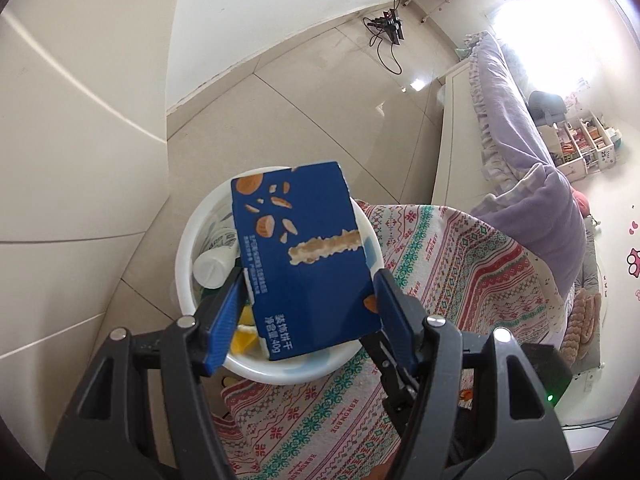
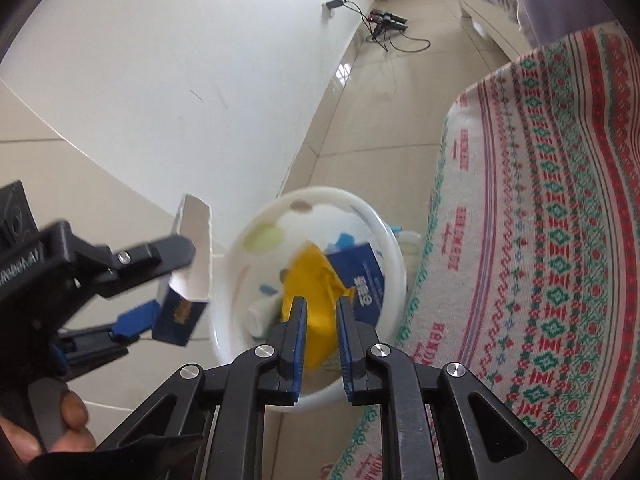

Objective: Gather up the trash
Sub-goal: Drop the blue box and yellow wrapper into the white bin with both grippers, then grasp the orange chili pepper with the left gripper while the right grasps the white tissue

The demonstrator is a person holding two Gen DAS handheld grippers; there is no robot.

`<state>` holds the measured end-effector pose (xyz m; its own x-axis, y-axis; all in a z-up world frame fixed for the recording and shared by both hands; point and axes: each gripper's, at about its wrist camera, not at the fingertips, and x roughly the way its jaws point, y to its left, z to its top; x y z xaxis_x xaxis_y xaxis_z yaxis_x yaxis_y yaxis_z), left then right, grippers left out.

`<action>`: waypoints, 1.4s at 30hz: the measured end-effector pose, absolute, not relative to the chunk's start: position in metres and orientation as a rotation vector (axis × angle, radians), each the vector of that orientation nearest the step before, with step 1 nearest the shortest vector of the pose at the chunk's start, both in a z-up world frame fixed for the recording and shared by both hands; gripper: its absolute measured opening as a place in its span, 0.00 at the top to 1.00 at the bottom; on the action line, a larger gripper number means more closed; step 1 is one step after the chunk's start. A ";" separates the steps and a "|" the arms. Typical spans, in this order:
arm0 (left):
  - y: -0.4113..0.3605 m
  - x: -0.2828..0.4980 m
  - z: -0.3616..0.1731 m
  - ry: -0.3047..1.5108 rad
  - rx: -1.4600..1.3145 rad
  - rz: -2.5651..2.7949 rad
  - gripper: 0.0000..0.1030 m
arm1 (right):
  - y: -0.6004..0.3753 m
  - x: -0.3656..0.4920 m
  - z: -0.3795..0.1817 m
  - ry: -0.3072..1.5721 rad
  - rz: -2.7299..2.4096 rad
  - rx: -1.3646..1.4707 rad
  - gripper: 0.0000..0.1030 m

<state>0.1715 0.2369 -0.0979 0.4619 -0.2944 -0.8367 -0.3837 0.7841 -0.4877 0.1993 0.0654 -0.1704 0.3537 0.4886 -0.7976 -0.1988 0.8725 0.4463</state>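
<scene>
Blue box over the bin, yellow wrapper just inside it

Near: left hand-held gripper point(image 1: 308, 300) clamped on a blue biscuit box point(image 1: 304, 256), held tilted above the white bin point(image 1: 182, 248); right hand-held gripper point(image 2: 322, 320) slightly parted over a yellow wrapper point(image 2: 312, 292), pads seemingly not pressing it, wrapper lying inside the bin against another blue box point(image 2: 364, 280). Risks: box wide against the bin's mouth, likely to catch the rim and tip out onto the floor tiles point(image 1: 320, 92); two grippers crowding one opening, liable to knock together. Right, patterned cloth point(image 2: 560, 240) pressing close against the bin. Further off: bed point(image 1: 520, 120), cables point(image 1: 388, 32) by the wall.
</scene>
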 end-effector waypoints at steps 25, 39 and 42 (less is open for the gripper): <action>0.147 0.177 -0.083 1.130 -0.558 -0.065 0.26 | -0.070 0.168 -0.097 1.044 0.355 0.241 0.58; -0.074 0.158 -0.070 1.145 -0.077 -0.467 0.26 | -0.263 0.093 -0.093 1.083 0.073 0.117 0.44; -0.114 0.155 -0.080 1.152 0.003 -0.522 0.26 | -0.294 0.084 -0.100 1.113 0.000 0.123 0.44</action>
